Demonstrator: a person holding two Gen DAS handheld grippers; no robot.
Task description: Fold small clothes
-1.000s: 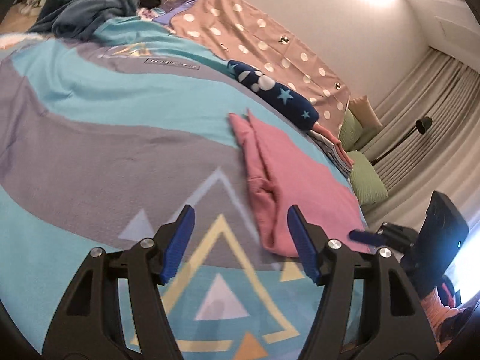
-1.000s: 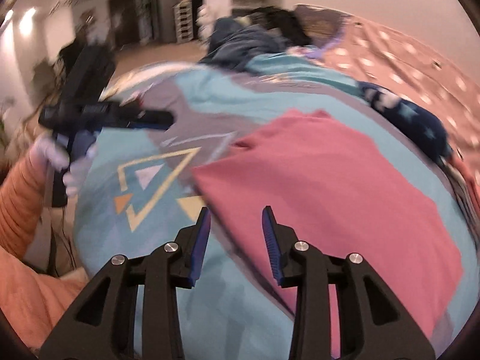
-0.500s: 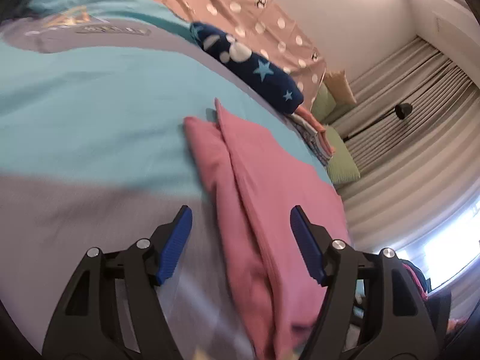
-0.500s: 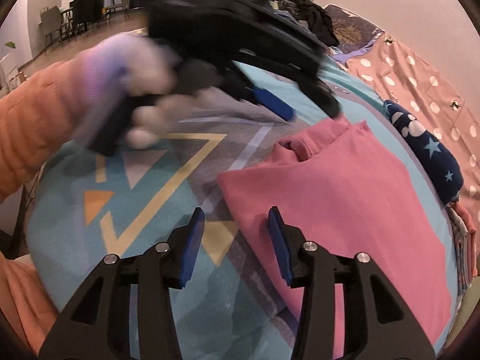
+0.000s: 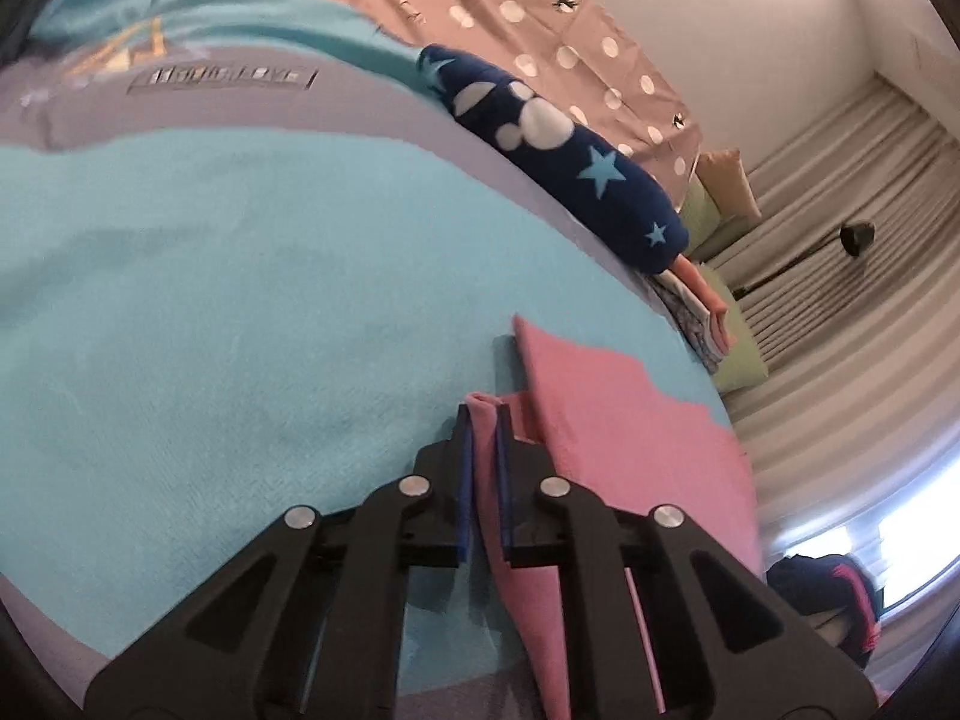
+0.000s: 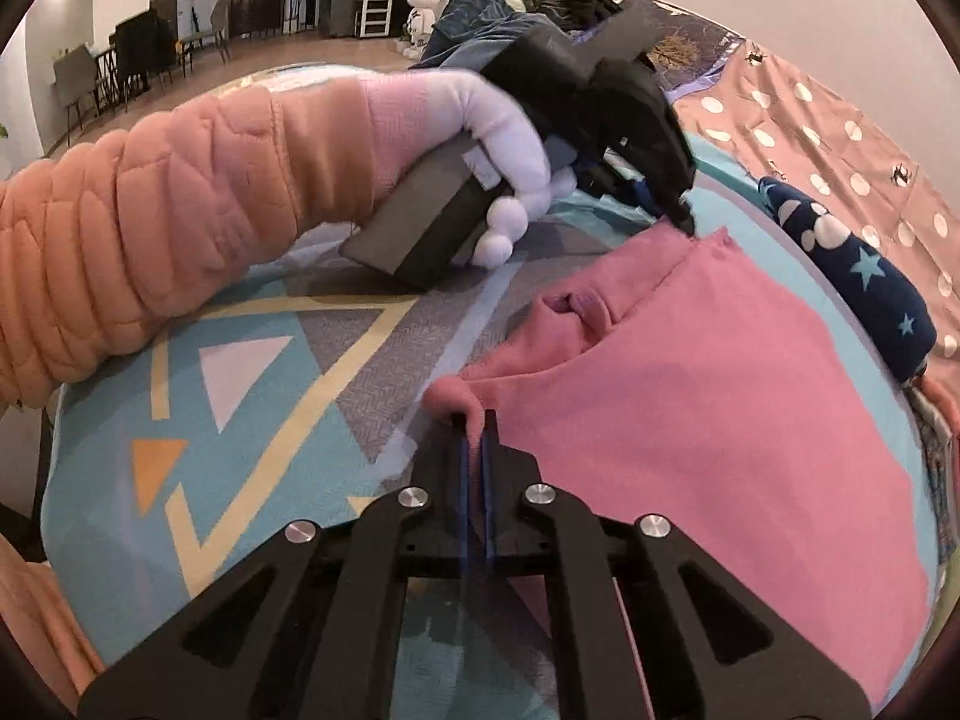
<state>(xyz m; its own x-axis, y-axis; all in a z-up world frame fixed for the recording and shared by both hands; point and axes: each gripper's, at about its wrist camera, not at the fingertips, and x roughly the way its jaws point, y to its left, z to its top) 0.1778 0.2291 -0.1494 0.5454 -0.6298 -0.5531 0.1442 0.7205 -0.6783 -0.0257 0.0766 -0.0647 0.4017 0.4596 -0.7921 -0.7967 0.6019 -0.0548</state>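
We grip the pink garment (image 6: 690, 420) with both tools: the right gripper (image 6: 474, 420) pinches its near edge at lower centre, and the left gripper (image 5: 483, 414) clamps a fold. It lies on the blanket (image 6: 288, 348), its length running from lower right toward upper centre. Our sleeve (image 6: 150, 228) hides the blanket's upper left; the garment's lower end is cut off.

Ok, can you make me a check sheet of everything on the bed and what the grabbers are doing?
Surface: patterned bedspread, turquoise and grey with triangles.
Job's things: pink garment lying partly folded.
Clutter: rolled navy star blanket; folded clothes stack.
Grippers: left gripper shut on the pink garment's far corner; right gripper shut on its near corner.
Cables: nothing seen.
Surroundings: curtains, floor lamp, green pillows.
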